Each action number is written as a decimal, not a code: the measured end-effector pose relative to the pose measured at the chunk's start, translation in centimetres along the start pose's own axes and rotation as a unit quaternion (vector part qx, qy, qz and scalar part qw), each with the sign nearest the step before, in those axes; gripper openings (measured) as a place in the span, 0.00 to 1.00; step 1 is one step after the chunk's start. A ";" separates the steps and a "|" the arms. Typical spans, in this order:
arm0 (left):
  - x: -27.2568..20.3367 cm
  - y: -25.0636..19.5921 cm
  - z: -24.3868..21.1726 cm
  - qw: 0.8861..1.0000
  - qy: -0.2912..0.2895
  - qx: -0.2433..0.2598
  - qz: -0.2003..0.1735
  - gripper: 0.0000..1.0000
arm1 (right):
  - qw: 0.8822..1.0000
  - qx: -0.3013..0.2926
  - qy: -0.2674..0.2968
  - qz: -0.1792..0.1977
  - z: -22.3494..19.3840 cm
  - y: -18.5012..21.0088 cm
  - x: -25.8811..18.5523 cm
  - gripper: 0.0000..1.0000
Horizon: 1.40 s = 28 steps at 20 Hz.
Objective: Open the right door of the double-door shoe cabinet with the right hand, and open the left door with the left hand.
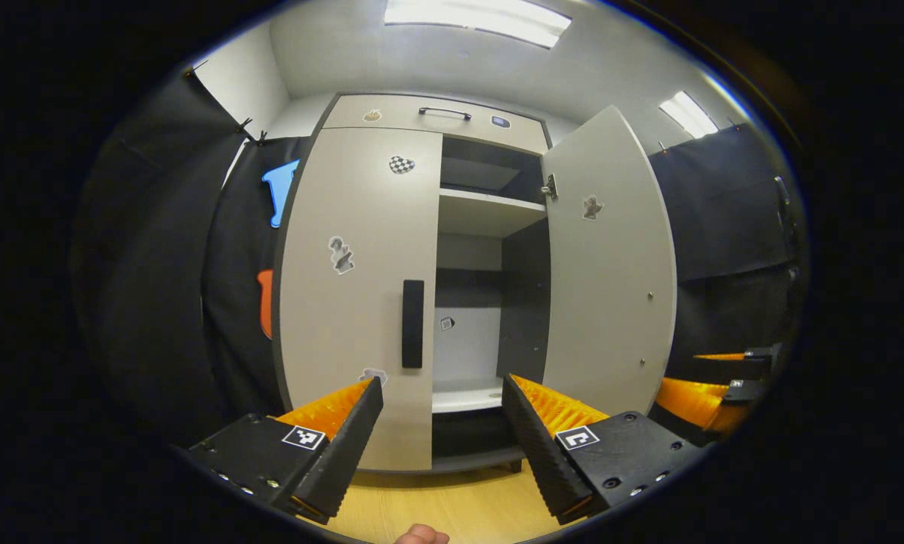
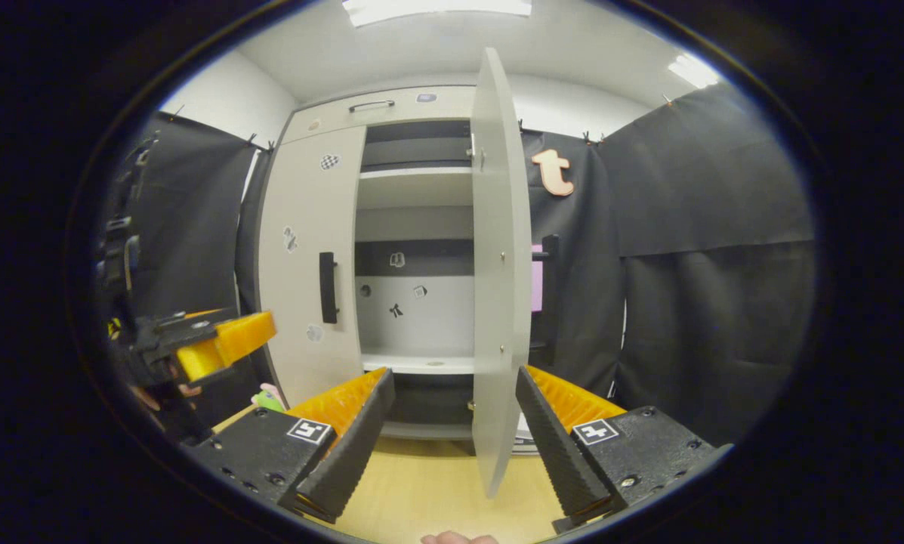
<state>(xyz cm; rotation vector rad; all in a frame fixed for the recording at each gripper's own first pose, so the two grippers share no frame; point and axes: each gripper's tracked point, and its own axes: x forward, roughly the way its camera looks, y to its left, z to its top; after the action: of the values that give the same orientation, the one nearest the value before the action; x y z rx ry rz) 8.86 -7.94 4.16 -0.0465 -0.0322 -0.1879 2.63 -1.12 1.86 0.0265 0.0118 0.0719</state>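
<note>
The pale grey shoe cabinet (image 1: 391,113) stands ahead with its right door (image 1: 610,264) swung wide, showing inner shelves (image 1: 489,204). The left door (image 1: 353,295) is closed, its black vertical handle (image 1: 413,323) at the inner edge. My left gripper (image 1: 442,393) is open, a short way in front of that handle, touching nothing. In the right gripper view the right door (image 2: 501,287) is seen edge-on between the fingers of my right gripper (image 2: 455,381), which is open and apart from it. The left door (image 2: 308,264) and its handle (image 2: 328,287) lie to the left there. The left gripper (image 2: 217,344) appears at that view's left.
A drawer with a black handle (image 1: 444,113) tops the cabinet. Black cloth walls stand on both sides. The floor (image 1: 452,506) in front is light wood. The right gripper (image 1: 704,393) shows at the lower right of the left gripper view. Stickers dot the doors and back panel.
</note>
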 end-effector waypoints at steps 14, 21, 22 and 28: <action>16.8 6.4 -2.4 0.994 0.035 0.041 0.097 0.96 | 1.000 -0.005 -0.004 -0.028 -0.7 -4.3 -1.2 1.00; 17.9 7.7 -2.9 0.991 0.055 0.023 0.117 0.94 | 1.000 -0.003 0.001 -0.027 -1.3 -4.3 -0.2 1.00; 18.0 7.8 -2.8 0.991 0.053 0.022 0.117 0.94 | 1.000 -0.004 0.002 -0.026 -1.4 -4.3 -0.2 1.00; 17.9 7.3 -2.9 0.994 0.054 0.011 0.094 0.64 | 1.000 -0.006 0.002 -0.024 -1.7 -4.0 0.2 1.00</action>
<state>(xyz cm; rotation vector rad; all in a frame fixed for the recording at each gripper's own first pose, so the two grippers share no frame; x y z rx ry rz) 27.93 -4.22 1.62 -0.0169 0.0769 -0.0013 3.09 -5.09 0.05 0.0135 0.0164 0.0238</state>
